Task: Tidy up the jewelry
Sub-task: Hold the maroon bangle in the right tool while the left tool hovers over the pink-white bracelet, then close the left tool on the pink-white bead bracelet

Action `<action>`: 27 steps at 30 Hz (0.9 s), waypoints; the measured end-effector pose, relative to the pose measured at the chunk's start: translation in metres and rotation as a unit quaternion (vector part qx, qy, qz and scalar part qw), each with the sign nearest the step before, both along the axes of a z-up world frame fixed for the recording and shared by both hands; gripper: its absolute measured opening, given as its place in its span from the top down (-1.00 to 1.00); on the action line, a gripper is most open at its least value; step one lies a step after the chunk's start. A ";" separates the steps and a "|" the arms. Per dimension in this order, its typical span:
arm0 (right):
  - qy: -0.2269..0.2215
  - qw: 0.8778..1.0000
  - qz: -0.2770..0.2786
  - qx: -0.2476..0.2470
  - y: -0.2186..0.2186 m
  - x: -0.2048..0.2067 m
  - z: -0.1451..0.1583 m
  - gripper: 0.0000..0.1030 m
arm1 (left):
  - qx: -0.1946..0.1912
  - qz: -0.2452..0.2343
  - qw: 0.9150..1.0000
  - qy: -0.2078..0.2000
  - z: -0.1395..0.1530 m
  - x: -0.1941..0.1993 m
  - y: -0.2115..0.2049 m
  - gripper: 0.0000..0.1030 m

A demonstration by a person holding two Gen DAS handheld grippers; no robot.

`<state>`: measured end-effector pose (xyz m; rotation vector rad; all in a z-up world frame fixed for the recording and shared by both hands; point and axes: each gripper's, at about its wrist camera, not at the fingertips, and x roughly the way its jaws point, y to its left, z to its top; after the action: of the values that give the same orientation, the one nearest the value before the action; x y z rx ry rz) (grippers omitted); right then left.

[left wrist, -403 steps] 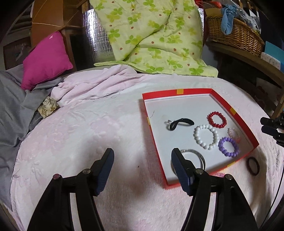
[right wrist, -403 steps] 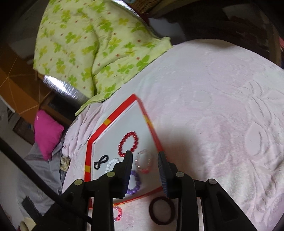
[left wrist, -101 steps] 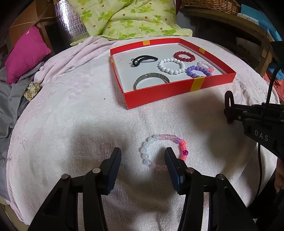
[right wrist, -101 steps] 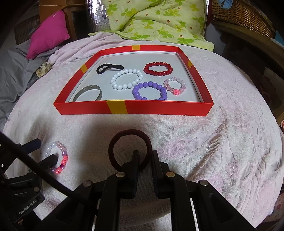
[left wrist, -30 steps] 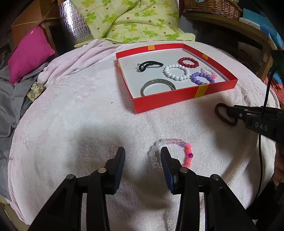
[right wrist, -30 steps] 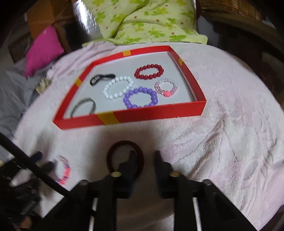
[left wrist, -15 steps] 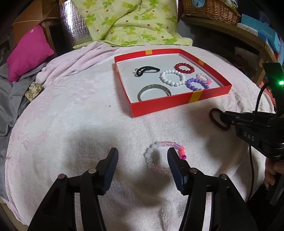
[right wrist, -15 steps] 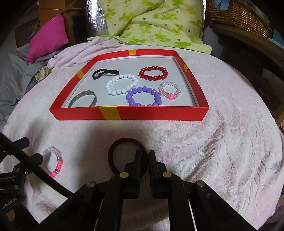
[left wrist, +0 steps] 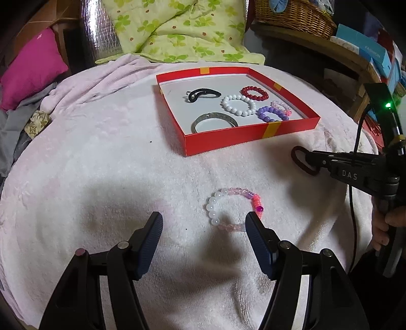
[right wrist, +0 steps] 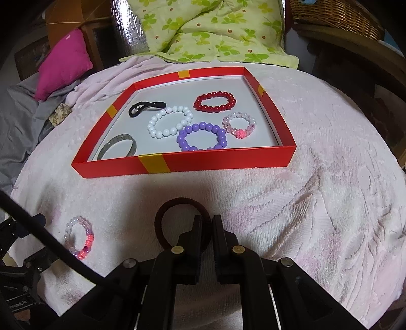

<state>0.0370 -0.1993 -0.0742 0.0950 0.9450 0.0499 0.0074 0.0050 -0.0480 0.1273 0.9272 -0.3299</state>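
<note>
A red box [left wrist: 228, 143] [right wrist: 203, 162] on the pink towel holds a black clip [right wrist: 146, 108], a white bead bracelet [right wrist: 170, 121], a red one [right wrist: 214, 101], a purple one [right wrist: 201, 137], a small pink one [right wrist: 238, 125] and a metal bangle [right wrist: 118, 147]. My right gripper [right wrist: 207, 223] is shut on a dark brown hair tie [right wrist: 167, 215] [left wrist: 297, 160], held in front of the box. My left gripper [left wrist: 204, 223] is open, its fingers either side of a pink-and-white bead bracelet [left wrist: 234, 209] [right wrist: 78, 238] lying on the towel.
The pink towel [left wrist: 101, 165] covers a rounded surface that drops off at the edges. A green quilt [left wrist: 177, 30], a magenta pillow [left wrist: 30, 68] and grey cloth [left wrist: 10, 132] lie behind. A wicker basket [left wrist: 291, 15] and boxes [left wrist: 362, 48] sit on a shelf at right.
My left gripper has opened wider around the pink-and-white bracelet. My right gripper still grips the hair tie and has barely moved.
</note>
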 end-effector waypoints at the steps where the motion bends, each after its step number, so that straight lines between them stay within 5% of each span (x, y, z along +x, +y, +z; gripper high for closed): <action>1: -0.002 1.000 0.001 -0.002 0.001 -0.001 0.000 0.84 | -0.004 -0.003 1.000 0.000 -0.001 0.000 -0.001 -0.21; 3: -0.005 1.000 0.003 -0.003 0.002 -0.001 0.001 0.84 | -0.007 -0.015 1.000 0.006 -0.003 0.002 -0.005 0.31; 8: -0.012 1.000 0.003 0.014 -0.001 -0.004 0.005 0.84 | 0.003 -0.039 0.999 0.012 -0.011 0.001 -0.017 0.82; 23: -0.037 0.995 -0.025 0.084 -0.032 -0.009 0.021 0.84 | -0.040 -0.019 0.999 -0.013 0.012 0.003 0.000 0.90; 25: -0.032 0.996 -0.026 0.084 -0.033 -0.008 0.019 0.84 | -0.034 -0.017 0.999 0.002 0.007 0.007 -0.002 0.65; 27: -0.029 0.996 -0.025 0.084 -0.033 -0.007 0.018 0.84 | -0.022 -0.015 1.000 0.002 0.004 0.008 -0.006 -0.30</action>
<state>0.0296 -0.2324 -0.0560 0.2722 0.8790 0.0848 0.0151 -0.0014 -0.0444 0.0997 0.9229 -0.3773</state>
